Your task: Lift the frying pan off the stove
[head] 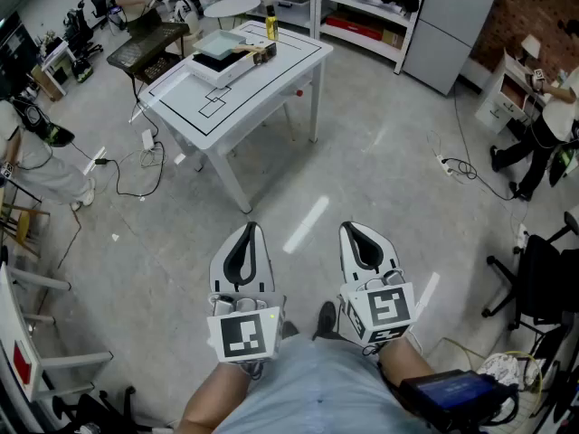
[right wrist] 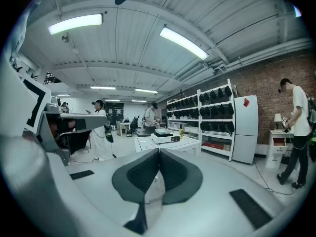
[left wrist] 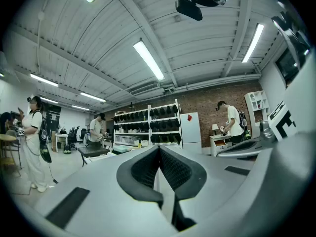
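Left tool point(head: 246, 231) and right tool point(head: 360, 231), both closed on nothing, well apart from the frying pan point(head: 224, 43) on the stove point(head: 208, 70) on the far surface point(head: 271, 70); step close, open one, clamp the handle point(head: 257, 51) squarely, lift level.

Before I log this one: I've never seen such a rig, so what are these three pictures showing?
A person holds a two-jaw gripper in each hand: left gripper, right gripper. The downward picture is from a camera on the head; the other two cameras ride on the grippers, looking along their jaws. Both are shut and hold nothing. Ahead, some way off, a white table carries a stove, a wooden-handled thing on it, likely the frying pan, and a yellow bottle.
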Tool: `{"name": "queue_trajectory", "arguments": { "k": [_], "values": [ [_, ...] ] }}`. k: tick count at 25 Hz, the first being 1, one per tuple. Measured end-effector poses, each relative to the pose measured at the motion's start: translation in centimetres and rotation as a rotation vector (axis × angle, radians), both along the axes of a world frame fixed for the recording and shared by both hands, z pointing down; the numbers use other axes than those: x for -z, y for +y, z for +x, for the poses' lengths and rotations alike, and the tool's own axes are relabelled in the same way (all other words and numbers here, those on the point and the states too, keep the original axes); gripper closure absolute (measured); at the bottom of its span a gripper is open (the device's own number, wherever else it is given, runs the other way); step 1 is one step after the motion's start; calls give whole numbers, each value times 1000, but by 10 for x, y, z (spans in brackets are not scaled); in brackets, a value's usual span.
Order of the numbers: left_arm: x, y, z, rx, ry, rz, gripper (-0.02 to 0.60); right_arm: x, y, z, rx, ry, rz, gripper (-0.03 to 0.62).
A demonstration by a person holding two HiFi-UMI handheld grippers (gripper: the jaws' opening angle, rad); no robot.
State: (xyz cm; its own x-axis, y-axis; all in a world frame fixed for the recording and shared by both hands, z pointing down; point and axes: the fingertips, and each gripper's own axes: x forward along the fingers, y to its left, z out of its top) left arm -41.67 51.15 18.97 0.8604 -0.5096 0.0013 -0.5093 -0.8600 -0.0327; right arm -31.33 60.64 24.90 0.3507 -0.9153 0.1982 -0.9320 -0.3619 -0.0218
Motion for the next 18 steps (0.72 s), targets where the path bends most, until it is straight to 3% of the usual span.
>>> {"name": "queue_trajectory", "arguments": {
  "k": [11,18],
  "values": [
    [-8,6,38,-10,-29,-18,565,-7,6,33,7,-54,13,545],
    [-15,18,83,-12,-61,-11,565,-22,23,83,-4,-94,4,545]
  ]
}}
